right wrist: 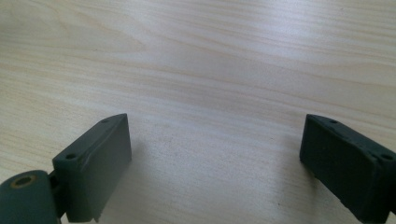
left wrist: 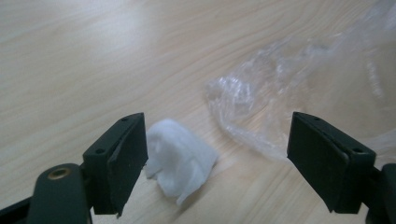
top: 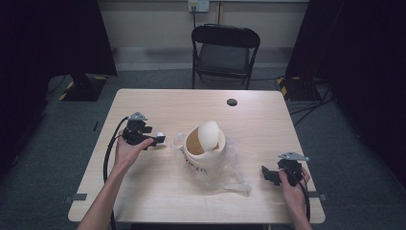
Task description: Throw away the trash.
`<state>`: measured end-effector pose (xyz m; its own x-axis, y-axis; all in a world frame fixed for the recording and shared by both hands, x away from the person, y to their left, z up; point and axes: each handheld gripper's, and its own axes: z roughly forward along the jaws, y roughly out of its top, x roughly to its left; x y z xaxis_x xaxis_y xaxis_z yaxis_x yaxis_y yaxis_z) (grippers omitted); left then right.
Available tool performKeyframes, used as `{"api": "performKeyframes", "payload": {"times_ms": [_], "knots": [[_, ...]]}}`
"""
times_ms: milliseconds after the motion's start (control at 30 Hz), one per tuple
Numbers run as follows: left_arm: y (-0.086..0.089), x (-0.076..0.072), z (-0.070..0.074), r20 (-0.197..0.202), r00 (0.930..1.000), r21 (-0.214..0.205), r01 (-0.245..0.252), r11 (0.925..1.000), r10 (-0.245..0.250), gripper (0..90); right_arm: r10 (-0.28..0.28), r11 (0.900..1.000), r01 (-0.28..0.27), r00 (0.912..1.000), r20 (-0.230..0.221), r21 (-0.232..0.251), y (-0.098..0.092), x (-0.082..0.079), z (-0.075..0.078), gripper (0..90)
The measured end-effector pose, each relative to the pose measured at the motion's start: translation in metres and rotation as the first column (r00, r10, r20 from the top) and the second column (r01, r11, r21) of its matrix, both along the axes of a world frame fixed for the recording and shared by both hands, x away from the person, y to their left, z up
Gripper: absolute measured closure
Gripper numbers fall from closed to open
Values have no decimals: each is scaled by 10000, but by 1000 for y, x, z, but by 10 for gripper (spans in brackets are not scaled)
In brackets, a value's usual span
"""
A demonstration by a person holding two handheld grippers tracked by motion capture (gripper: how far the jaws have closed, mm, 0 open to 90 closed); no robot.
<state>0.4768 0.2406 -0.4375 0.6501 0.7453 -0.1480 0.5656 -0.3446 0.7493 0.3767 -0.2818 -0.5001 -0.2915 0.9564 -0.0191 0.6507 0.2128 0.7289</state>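
Left gripper (left wrist: 215, 163) spread wide around white wad (left wrist: 180, 161) (touching one side).

A pale wooden table (top: 143, 191) carries a cream tub (top: 205, 152) on crinkled plastic wrap (top: 229, 173), beside a white wad (left wrist: 180, 158).

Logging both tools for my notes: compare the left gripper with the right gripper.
The left gripper has a crumpled white tissue lying between its fingers, against one of them; the right gripper frames only bare wooden table. The left sits beside the clear plastic wrap; the right sits apart from it. Both are open and hand-held.
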Motion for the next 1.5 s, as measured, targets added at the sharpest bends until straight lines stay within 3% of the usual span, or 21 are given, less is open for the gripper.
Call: {"api": "performKeyframes", "payload": {"times_ms": [167, 267, 500, 567, 733, 1000, 1100, 1200, 1400, 1467, 1500], "knots": [[-3, 5, -14, -41, 10000, 303, -3, 9995, 4, 228, 0, 10000, 0, 10000, -1, 1, 0, 0, 0, 83], [-6, 9, -25, -385, 9992, 164, -67, 9998, 73, 237, -1, 10000, 1, 10000, -1, 2, 0, 0, 0, 83], [-10, 12, -41, -610, 9979, 544, -187, 9983, 220, 289, 9, 10000, -9, 10000, -8, 0, 0, 0, 0, 83], [-10, 12, -42, -521, 9982, 408, -265, 9988, 286, 340, -1, 10000, 1, 10000, -5, 5, 0, 0, 0, 84], [-16, 12, -45, -367, 9989, 1246, -241, 9919, 289, 410, 4, 10000, -4, 10000, -11, 5, 0, 0, 0, 83], [-17, 12, -49, 25, 9986, 1641, -533, 9850, 536, 524, 4, 10000, -4, 10000, 0, 0, 0, 0, 0, 84], [-14, 13, -49, 61, 9981, 1548, -619, 9860, 617, 624, 8, 10000, -8, 10000, -8, 1, 0, 0, 0, 83], [-8, 14, -49, -139, 9970, 1037, -743, 9918, 761, 649, 11, 10000, -11, 10000, -9, 2, 0, 0, 0, 83], [-7, 13, -47, -217, 9975, 711, -656, 9953, 673, 649, -5, 10000, 5, 10000, -1, 4, 0, 0, 0, 83], [-10, 11, -44, -48, 9981, 869, -602, 9944, 608, 649, -5, 10000, 5, 10000, -2, 4, 0, 0, 0, 84], [-13, 10, -43, 0, 9990, 714, -449, 9964, 450, 648, -3, 10000, 3, 10000, -1, 3, 0, 0, 0, 84]]}}
